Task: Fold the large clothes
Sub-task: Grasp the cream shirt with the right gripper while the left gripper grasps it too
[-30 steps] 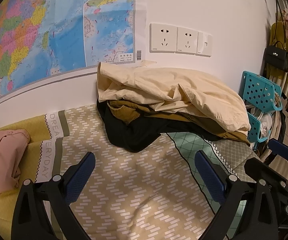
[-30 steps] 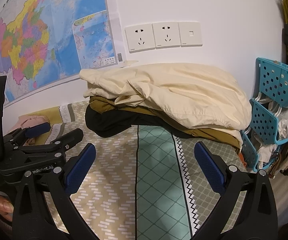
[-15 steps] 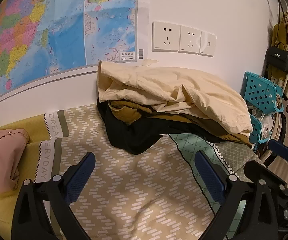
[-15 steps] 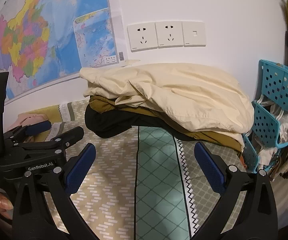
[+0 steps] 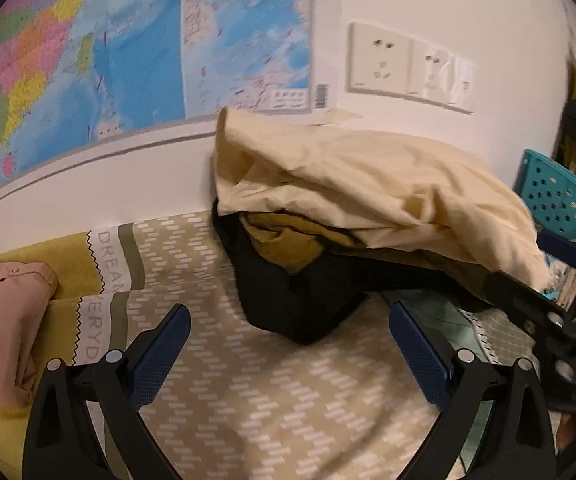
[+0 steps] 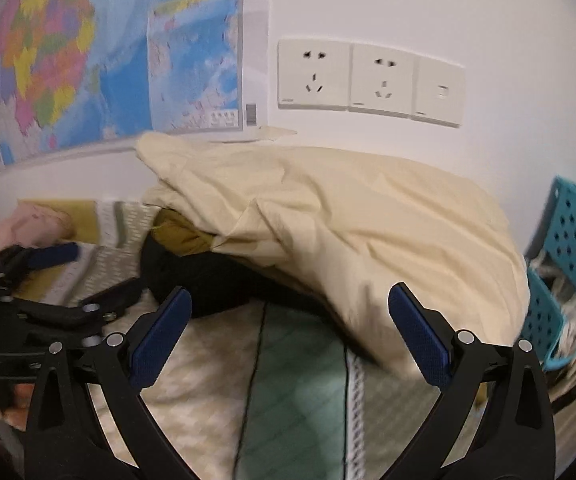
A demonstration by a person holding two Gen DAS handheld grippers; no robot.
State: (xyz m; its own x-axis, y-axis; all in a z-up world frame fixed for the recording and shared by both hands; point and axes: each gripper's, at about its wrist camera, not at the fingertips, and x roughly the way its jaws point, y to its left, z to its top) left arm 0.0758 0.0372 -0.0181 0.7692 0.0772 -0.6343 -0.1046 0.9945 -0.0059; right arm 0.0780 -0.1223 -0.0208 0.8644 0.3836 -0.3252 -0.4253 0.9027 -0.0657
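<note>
A heap of clothes sits at the back edge of a bed, pushed against a white wall (image 6: 427, 8); on top lies a large cream garment (image 6: 347, 216), rumpled and spilling toward the bed's right edge; beneath it a mustard-brown garment (image 5: 284, 240) shows in folds, and under that a black garment (image 5: 299, 300) bulges forward onto the bedspread (image 5: 268, 400), which is tan with white dashes on one side and pale green lattice on the other. The left gripper (image 5: 288, 354) hovers above the tan cloth just in front of the black garment, its blue-padded jaws spread wide and empty; the right gripper (image 6: 289, 342) is held over the green panel, near the cream garment's lower edge, likewise spread wide and gripping nothing; whether its right finger touches the fabric cannot be told through the blur. At the bed's left edge rests a pink garment (image 5: 0, 320) on a yellow pillow (image 5: 52, 264) printed with lettering. A coloured map (image 5: 108, 60) hangs on the wall above the heap; beside it is a row of wall sockets (image 6: 367, 78); a teal perforated basket (image 6: 575, 236) stands off the bed's right edge.
</note>
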